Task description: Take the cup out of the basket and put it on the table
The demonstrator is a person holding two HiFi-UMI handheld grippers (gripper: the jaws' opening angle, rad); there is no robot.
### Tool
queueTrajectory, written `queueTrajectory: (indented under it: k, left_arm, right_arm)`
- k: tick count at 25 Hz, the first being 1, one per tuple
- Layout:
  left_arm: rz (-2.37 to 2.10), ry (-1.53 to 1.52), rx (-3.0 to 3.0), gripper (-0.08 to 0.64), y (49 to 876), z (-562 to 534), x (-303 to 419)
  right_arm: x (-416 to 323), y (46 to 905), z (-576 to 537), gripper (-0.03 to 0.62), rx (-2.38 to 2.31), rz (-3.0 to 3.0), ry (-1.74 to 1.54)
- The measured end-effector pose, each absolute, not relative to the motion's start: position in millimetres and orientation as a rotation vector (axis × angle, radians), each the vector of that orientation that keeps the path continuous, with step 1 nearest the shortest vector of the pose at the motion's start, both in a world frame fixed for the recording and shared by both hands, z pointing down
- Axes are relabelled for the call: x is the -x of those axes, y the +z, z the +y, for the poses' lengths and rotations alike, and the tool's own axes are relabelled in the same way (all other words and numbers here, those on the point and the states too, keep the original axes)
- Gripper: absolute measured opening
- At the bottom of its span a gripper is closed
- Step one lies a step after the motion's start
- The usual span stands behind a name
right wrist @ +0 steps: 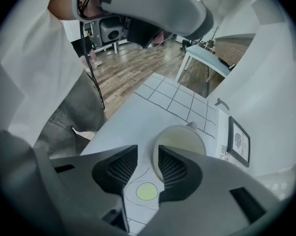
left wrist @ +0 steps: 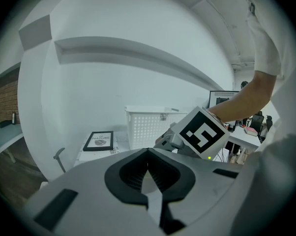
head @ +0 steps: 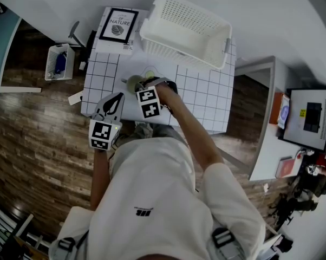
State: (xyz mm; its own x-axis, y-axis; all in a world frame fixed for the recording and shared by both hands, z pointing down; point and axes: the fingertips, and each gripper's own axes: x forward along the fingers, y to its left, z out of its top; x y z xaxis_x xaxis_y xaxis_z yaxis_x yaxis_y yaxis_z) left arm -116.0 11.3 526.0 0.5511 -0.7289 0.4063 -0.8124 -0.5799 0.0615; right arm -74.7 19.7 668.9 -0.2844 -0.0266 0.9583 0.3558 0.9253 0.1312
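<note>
Pale cream cup point(right wrist: 180, 140), upright on table point(right wrist: 133, 116)

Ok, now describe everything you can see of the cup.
The cup is small, round and pale cream, smooth like ceramic or plastic, with a small handle on its far side. Nothing shows inside it. It stands upright on the white gridded table, outside the basket, next to a green dot in a drawn outline. The right gripper hangs over it, open, with the cup's near wall between the jaws; neither pad visibly presses on it.
</note>
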Motion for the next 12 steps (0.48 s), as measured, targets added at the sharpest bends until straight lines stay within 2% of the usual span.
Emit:
queueTrajectory:
  k: [5,12]
  left_arm:
    - [-1.293,0.495,-2.548,0.009,524,10,120]
    - [-1.293,0.471,-2.573,0.009,515,10,121]
  right_arm:
    - [67,662,17,0.135,0.194,-1.846,-0.377]
    - [64,615,10,0.133,-0.026,-2.014,-0.38]
